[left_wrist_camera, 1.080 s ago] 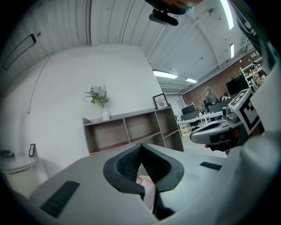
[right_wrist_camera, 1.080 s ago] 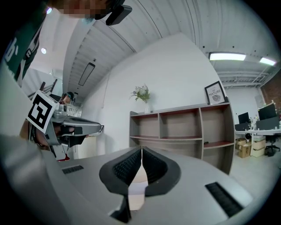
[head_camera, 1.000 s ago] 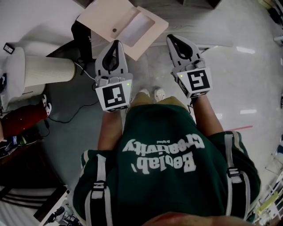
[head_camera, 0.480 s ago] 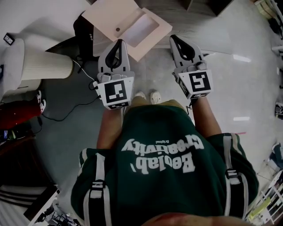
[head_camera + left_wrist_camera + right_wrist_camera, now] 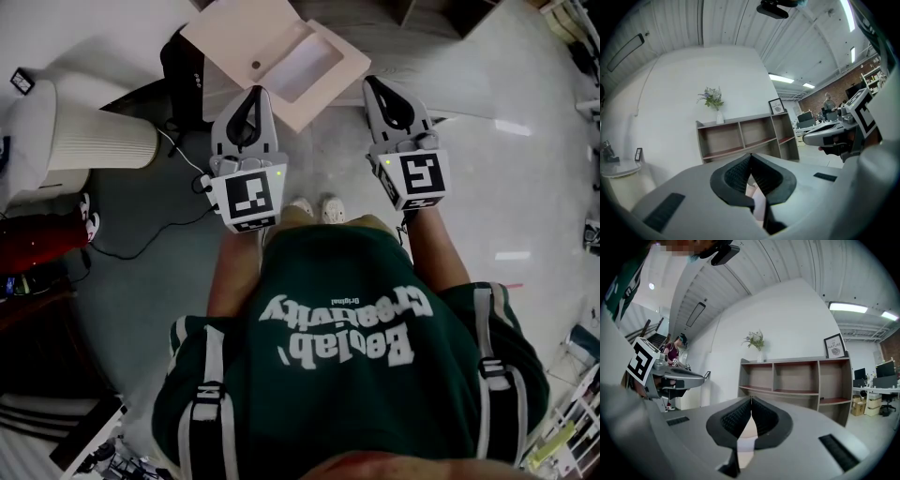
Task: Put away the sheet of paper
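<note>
Seemingly flat, the whitish rectangular sheet of paper (image 5: 307,64) lies on the pale pink square worktop (image 5: 234,37), just ahead of the left claw (image 5: 250,94) and the right claw (image 5: 377,86). Both are pinched shut on nothing and held level, which fits either approach or withdrawal. Whether that rectangle is loose paper or a recess is unclear, and the worktop's far corner is cut off.

The desk (image 5: 234,37) fills the upper centre; left gripper (image 5: 251,92) just below it, right gripper (image 5: 373,82) at its lower right, ribbed cylinder (image 5: 98,141) far left.
</note>
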A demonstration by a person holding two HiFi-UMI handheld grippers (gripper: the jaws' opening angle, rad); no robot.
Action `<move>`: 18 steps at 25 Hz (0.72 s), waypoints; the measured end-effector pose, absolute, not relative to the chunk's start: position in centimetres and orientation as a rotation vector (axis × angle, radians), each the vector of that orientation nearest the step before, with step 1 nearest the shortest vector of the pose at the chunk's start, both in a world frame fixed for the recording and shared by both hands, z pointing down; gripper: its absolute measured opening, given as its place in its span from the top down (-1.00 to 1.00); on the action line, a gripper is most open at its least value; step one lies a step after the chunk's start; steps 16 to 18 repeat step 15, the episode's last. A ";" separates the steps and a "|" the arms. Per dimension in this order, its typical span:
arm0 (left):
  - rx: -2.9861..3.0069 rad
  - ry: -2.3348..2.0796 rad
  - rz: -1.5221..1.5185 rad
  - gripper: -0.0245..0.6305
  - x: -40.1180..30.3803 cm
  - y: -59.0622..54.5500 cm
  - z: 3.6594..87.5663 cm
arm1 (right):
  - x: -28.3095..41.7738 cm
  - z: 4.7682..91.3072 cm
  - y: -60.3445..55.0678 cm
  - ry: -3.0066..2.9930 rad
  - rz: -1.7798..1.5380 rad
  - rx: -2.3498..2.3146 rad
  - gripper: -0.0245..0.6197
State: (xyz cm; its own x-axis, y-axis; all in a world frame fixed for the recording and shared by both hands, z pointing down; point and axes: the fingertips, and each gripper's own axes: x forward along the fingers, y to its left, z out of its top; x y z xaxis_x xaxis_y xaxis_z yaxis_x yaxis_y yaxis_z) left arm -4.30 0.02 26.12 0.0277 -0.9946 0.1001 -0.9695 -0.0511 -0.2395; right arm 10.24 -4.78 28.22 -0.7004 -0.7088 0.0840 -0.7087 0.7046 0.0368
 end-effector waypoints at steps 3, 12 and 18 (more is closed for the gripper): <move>-2.170 2.082 -0.366 0.87 -4.5 0.2 25.8 | 9.9 28.2 -4.6 -2.816 0.003 1.163 0.82; -2.154 2.112 -0.367 0.87 -5.6 1.1 25.5 | 8.6 27.9 -4.2 -2.826 -0.003 1.125 0.82; -2.156 2.112 -0.363 0.87 -5.9 1.3 25.3 | 8.0 27.0 -4.2 -2.849 -0.017 1.132 0.82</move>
